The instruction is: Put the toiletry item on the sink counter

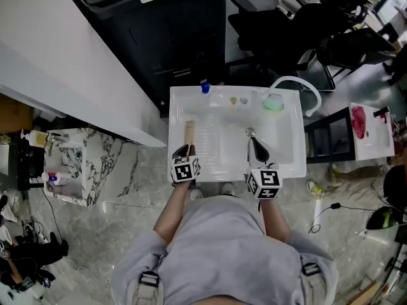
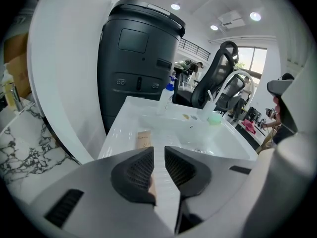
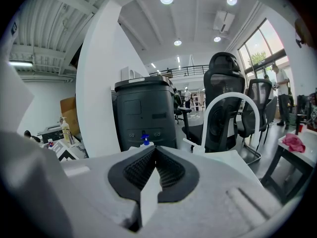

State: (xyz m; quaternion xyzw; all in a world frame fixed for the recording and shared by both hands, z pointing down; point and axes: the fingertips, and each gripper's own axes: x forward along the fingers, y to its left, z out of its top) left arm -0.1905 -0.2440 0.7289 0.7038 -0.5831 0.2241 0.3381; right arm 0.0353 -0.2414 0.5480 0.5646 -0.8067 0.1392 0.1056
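The toiletry item is a flat tan tube (image 1: 189,131) lying lengthwise on the left counter of the white sink (image 1: 289,164). In the left gripper view the tube (image 2: 143,139) rests on the ribbed counter just beyond the jaws, its near end hidden behind the left pad. My left gripper (image 1: 184,150) (image 2: 159,153) hovers at the tube's near end, jaws a narrow gap apart and not pressing on it. My right gripper (image 1: 257,146) (image 3: 155,150) is over the basin, shut with nothing in it.
A blue-capped bottle (image 1: 205,88) (image 2: 167,94), a green soap dish (image 1: 273,103) and a white arched faucet (image 1: 300,84) line the sink's back edge. A black bin (image 1: 172,30) stands behind. A marble shelf (image 1: 95,164) is at the left, a side table with pink cloth (image 1: 360,122) at the right.
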